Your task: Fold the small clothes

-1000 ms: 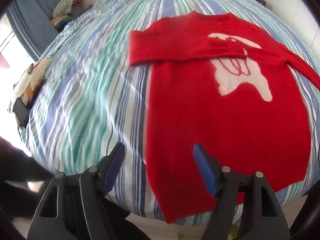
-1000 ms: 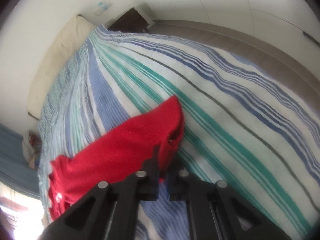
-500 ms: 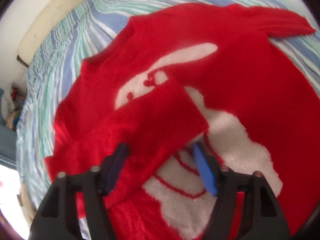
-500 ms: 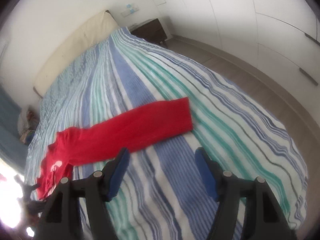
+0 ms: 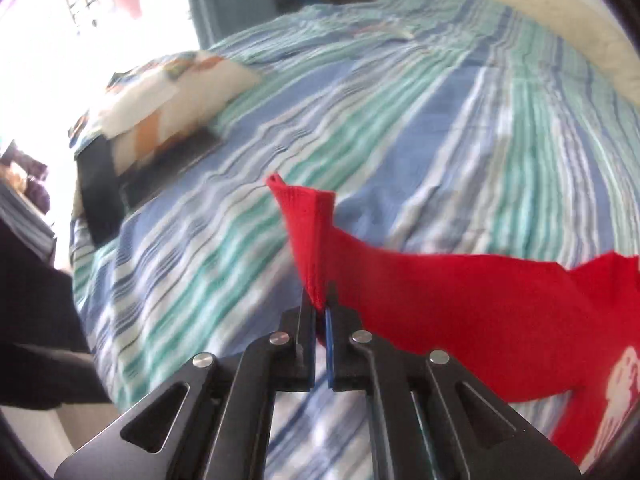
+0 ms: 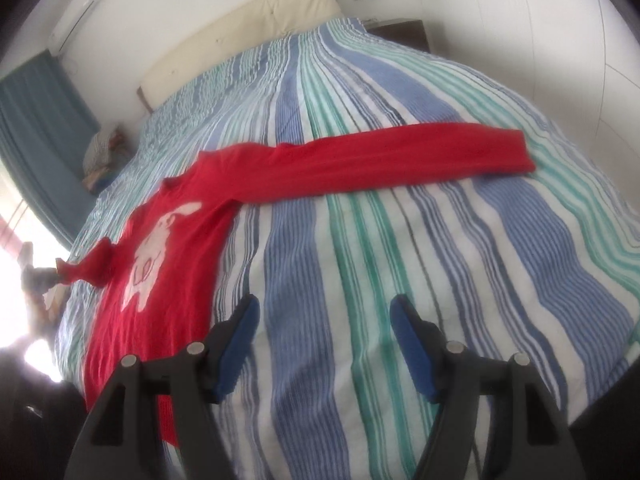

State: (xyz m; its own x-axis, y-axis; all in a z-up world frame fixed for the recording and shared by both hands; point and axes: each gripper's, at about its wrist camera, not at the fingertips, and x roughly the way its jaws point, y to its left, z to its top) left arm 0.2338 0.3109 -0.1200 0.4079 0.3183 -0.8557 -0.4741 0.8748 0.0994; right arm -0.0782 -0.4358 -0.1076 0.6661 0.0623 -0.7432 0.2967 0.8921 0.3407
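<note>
Striped bed (image 6: pixel 400 240) in blue, teal and white, bearing a red sweater (image 6: pixel 168 216) spread toward 9 o'clock in the right wrist view, one sleeve (image 6: pixel 400 156) laid flat toward 2 o'clock, plus a patterned cushion (image 5: pixel 168 96) at 10 o'clock in the left wrist view.

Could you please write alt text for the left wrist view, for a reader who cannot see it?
The left claw is shut on a sleeve cuff of a red sweater, lifting it above a striped bedspread. A patterned pillow lies behind.
</note>
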